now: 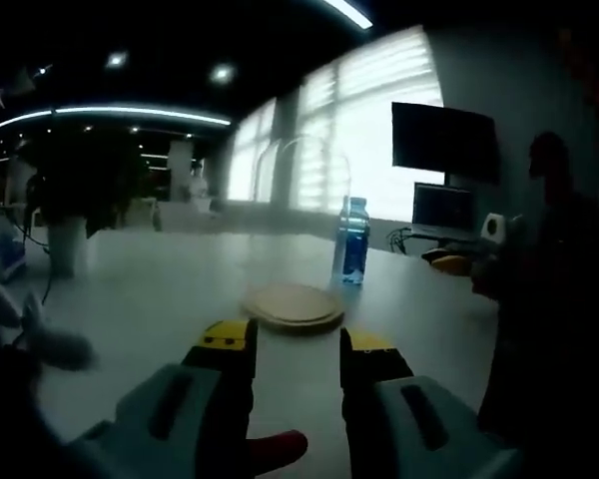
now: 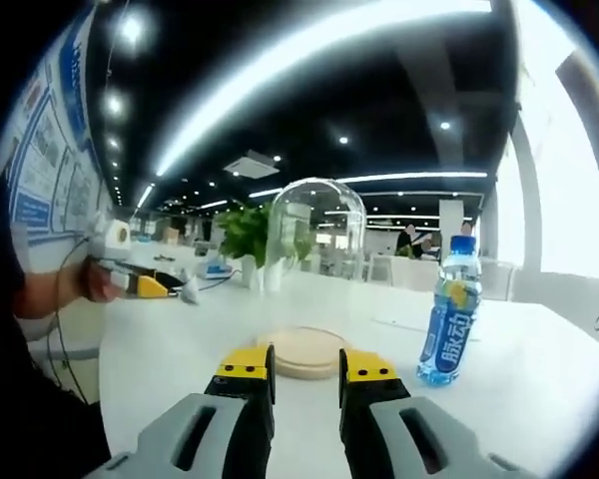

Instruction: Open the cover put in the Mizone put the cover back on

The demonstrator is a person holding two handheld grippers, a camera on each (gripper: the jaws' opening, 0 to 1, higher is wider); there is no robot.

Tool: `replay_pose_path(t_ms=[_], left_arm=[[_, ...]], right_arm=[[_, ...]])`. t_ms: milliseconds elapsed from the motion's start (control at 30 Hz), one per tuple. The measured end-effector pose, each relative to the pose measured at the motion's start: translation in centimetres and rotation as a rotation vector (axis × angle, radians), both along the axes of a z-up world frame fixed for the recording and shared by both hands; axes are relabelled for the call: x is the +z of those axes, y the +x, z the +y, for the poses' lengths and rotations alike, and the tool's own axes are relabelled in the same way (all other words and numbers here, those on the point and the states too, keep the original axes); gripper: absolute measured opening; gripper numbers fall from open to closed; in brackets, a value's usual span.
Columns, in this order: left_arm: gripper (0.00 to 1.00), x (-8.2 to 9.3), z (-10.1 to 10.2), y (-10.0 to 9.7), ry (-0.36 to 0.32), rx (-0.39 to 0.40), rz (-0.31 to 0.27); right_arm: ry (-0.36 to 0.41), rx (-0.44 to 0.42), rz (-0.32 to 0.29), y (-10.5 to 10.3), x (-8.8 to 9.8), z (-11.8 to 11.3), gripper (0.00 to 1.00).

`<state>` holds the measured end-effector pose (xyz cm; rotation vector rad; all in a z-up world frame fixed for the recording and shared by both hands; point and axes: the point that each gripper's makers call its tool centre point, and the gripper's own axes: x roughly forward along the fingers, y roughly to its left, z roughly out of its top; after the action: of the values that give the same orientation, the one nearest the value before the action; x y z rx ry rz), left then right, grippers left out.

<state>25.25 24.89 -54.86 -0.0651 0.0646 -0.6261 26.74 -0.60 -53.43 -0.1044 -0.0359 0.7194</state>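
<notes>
A round wooden base (image 1: 293, 304) (image 2: 304, 349) lies on the white table. A clear glass dome cover (image 1: 309, 170) (image 2: 316, 225) rises over it; its lower rim is hard to make out. A blue-labelled Mizone bottle (image 1: 350, 239) (image 2: 449, 314) stands upright on the table just beside the base, cap on. My left gripper (image 1: 298, 344) is open, its yellow-tipped jaws short of the base's near edge with nothing between them. My right gripper (image 2: 307, 364) is open too, pointing at the base from close by, the bottle to its right.
The white table (image 2: 180, 349) stretches wide around the base. In the right gripper view a hand (image 2: 90, 279) at the left holds a yellow-tipped tool (image 2: 150, 286) over the table. A potted plant (image 2: 245, 239) stands behind. A dark person (image 1: 549, 299) and monitors (image 1: 444, 140) are at the right.
</notes>
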Motion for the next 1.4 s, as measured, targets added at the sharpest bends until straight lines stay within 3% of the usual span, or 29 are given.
replay_pose_path(t_ms=[633, 1400], left_arm=[[0.28, 0.3, -1.0, 1.3, 0.009, -0.014, -0.002], [0.30, 0.0, -1.7, 3.4, 0.000, -0.013, 0.019]], right_arm=[[-0.009, 0.043, -0.024, 1.1, 1.5, 2.4, 0.19], [0.001, 0.064, -0.002, 3.1, 1.3, 3.6, 0.19]])
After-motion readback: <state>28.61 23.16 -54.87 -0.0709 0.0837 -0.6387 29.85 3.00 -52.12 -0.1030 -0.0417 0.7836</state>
